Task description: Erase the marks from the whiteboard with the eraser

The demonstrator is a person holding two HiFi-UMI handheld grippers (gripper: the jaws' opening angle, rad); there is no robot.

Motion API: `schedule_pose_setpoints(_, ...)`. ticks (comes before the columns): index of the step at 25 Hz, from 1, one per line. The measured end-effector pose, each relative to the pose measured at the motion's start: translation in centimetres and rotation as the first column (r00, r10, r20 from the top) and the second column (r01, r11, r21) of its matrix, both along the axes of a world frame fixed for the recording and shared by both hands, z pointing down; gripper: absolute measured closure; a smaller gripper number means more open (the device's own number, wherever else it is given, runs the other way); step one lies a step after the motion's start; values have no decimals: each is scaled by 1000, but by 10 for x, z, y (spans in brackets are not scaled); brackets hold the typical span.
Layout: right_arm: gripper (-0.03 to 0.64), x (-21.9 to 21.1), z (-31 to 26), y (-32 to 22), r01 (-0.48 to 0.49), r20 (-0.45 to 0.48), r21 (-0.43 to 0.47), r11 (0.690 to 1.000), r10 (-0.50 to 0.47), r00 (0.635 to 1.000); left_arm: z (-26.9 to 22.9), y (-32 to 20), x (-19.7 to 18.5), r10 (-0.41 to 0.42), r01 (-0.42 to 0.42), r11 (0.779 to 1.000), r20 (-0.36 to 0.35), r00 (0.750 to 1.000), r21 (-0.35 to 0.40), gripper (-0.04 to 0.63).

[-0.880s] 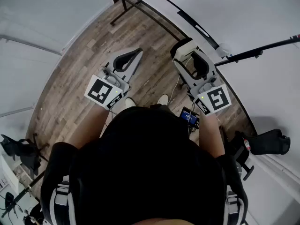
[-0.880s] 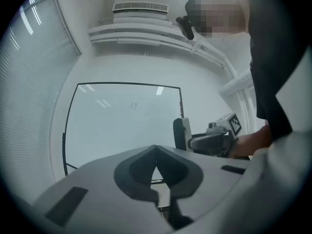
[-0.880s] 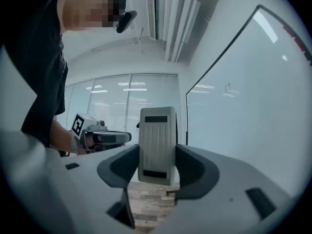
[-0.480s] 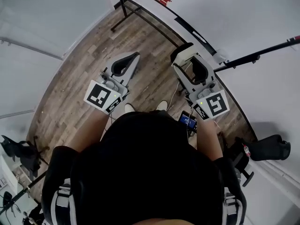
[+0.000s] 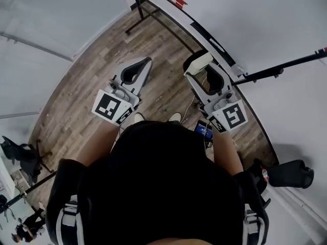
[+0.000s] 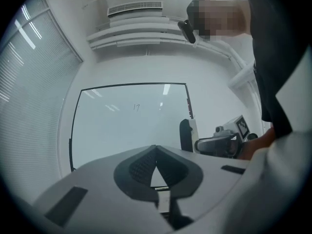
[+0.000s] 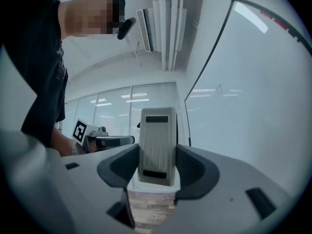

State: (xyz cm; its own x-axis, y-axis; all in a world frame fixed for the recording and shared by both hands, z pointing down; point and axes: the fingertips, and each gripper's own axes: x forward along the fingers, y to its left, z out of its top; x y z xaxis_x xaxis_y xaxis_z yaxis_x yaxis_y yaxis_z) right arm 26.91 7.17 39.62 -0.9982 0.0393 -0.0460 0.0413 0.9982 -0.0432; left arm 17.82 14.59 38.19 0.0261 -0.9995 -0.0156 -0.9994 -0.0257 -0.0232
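The whiteboard (image 6: 126, 121) stands ahead in a black frame, with small dark marks (image 6: 137, 107) near its upper middle. In the right gripper view the whiteboard (image 7: 258, 87) fills the right side, with a faint mark (image 7: 219, 88). My right gripper (image 7: 157, 165) is shut on the white ribbed eraser (image 7: 157, 145), held upright and apart from the board. From the head view the eraser (image 5: 201, 61) sits at the right gripper (image 5: 203, 69) tip, close to the board's lower edge (image 5: 207, 32). My left gripper (image 6: 156, 152) is shut on nothing, its tips touching; it (image 5: 145, 63) hangs over the floor.
Wood-plank floor (image 5: 97, 60) lies below. The board's black stand legs (image 5: 137, 4) and a black bar (image 5: 286, 64) reach out over the floor. A red item (image 5: 179, 1) lies on the board's ledge. Black equipment (image 5: 20, 154) stands at the left, window blinds (image 6: 24, 82) beside the board.
Both grippers have shifted only slightly; the right one with the eraser has drifted a little left. Neither gripper's hold has changed.
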Motion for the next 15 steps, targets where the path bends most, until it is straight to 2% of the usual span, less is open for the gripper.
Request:
schedule_pose_setpoints(5,383,-1,10,-13,60,-26,33,998,-59,998,-2,-17,5,-43,43,999,15,999,-3,590)
schedule_pose_setpoints(9,383,-14,19,-17,91,-37,28,995,-90,995,6,-20,0,-66,66,997,14,998,-27,590)
schedule_pose_setpoints(12,382,-31,21,-20,93,-20,8,996,-93,995,11,-21,-15,-80,81,996,41,996,-40,590)
schedule_pose_setpoints(15,382,-56,23,-22,94,-12,6,996,-94,996,15,-22,-41,-82,83,996,25,996,-28,589)
